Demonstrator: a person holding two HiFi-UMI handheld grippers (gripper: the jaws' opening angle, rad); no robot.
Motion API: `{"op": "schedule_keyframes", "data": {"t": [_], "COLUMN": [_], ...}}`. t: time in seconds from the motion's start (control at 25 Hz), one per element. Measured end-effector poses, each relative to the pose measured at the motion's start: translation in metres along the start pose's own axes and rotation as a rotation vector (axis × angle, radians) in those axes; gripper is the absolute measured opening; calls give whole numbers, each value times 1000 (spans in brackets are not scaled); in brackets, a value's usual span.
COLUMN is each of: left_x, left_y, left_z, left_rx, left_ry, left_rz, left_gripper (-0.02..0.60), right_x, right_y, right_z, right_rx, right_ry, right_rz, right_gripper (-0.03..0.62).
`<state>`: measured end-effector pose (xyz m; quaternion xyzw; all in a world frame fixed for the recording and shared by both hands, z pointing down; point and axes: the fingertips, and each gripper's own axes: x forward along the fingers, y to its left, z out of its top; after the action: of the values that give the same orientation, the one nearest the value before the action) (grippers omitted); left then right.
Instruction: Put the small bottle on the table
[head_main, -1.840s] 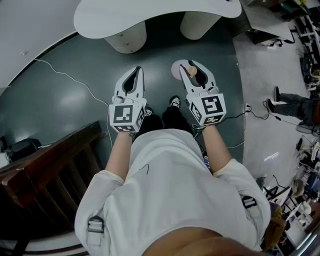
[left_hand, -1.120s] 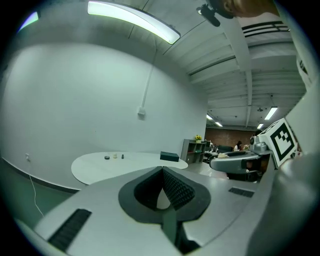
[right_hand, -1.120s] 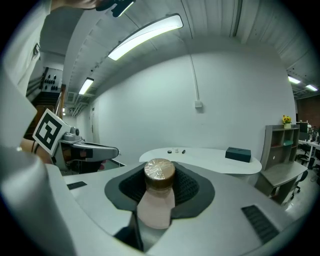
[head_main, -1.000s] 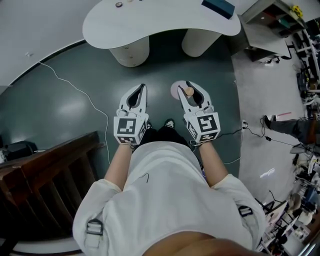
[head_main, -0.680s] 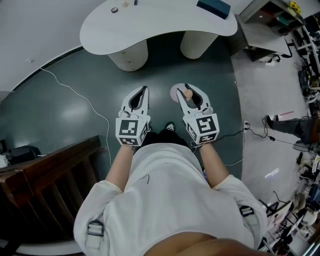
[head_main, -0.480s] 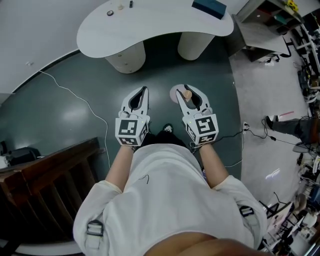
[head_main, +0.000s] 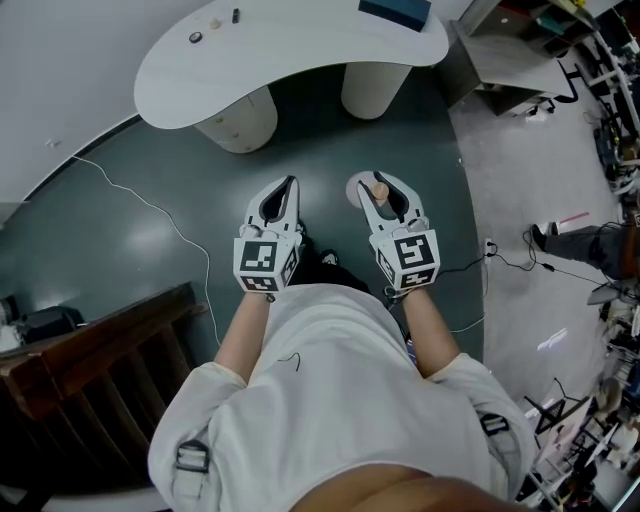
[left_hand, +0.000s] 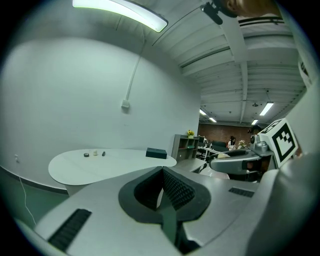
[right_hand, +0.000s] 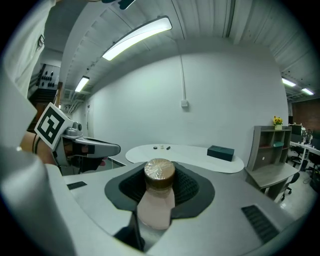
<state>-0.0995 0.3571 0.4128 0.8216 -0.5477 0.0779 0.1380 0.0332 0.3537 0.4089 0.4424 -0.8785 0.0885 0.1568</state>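
Observation:
The small bottle (head_main: 379, 188), pale pink with a brown foil-topped cap (right_hand: 159, 173), stands between the jaws of my right gripper (head_main: 379, 181), which is shut on it. My left gripper (head_main: 285, 187) is held level beside it, shut and empty; in the left gripper view its ribbed pads (left_hand: 176, 189) meet with nothing between them. The white kidney-shaped table (head_main: 290, 55) lies ahead, beyond both grippers. It shows in both gripper views too, as the table (right_hand: 190, 155) past the bottle. Both grippers hang over the dark green floor, short of the table.
On the table lie a dark box (head_main: 395, 12) and three small items (head_main: 214, 23). Dark wooden rails (head_main: 90, 370) stand at lower left, and a white cable (head_main: 150, 205) runs over the floor. A grey shelf unit (head_main: 500, 60) and a person's legs (head_main: 590, 240) are at right.
The table has come further into view and drifted left as the person moved toward it. Both grippers keep the same pose, and the bottle stays held.

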Motion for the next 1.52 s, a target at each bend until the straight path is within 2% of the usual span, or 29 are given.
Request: {"op": "schedule_keyframes", "data": {"t": [0.36,0.76,1.04,1.52], "left_x": [81,224,288,372], "left_y": [7,34,49,53], "left_z": [3,55,81,81], "left_rx": [2,36,55,41], "left_ry": [26,38,32,96], "left_rz": [-60,-188,-268,-284], "left_gripper": [12,12,12,12], "right_x": [37,122,166,217], "right_y": [-53,-147,-192,-267], "right_z": [-2,42,62,66], "right_rx": [30,65,104,141], "right_ry": [17,21,16,40], "right_rz": [-46,-141,-212,-217], "right_gripper": [121,121,121,121]}}
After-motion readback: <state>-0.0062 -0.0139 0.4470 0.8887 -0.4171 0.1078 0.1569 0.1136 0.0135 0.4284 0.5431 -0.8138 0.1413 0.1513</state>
